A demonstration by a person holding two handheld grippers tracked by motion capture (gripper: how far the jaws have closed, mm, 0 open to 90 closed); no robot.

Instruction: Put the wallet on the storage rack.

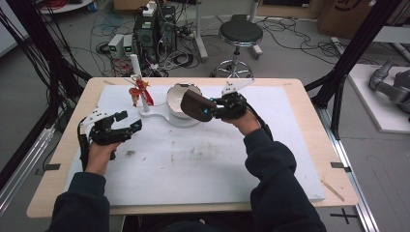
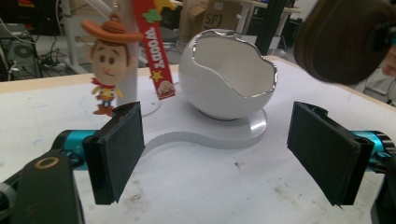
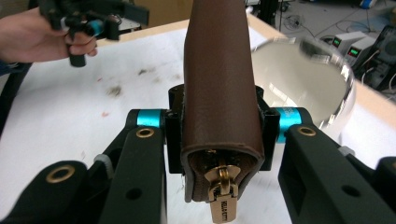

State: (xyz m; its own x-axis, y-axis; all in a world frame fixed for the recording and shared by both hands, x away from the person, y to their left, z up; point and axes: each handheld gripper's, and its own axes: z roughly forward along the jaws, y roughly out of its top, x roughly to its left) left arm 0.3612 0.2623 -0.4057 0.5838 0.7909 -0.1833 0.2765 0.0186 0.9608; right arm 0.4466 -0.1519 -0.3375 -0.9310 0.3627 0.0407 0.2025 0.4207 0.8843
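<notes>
White padding covers most of the wooden table [image 1: 309, 125], leaving a bare wood border on every side, and the near half of that white surface lies free between the two forearms. At the far middle stands a white egg-shaped bowl [image 1: 180, 104] with a jagged rim, on a flat white base [image 1: 159, 116] that curves leftward to a thin post [image 1: 137, 67]. A cowboy figure keychain [image 1: 138, 92] hangs on that post.

Above the bowl's right edge, clear of the table, the right gripper [image 1: 209, 108] has its jaws pressed tight on both sides of a brown leather pouch [image 1: 196, 106], whose brass zipper pull [image 3: 221, 196] points back toward the hand. Off to the left, well apart from the base, the left gripper [image 1: 128, 126] holds nothing, its pads [image 2: 119, 151] spread wide with bare table between them; it faces the bowl across open surface
</notes>
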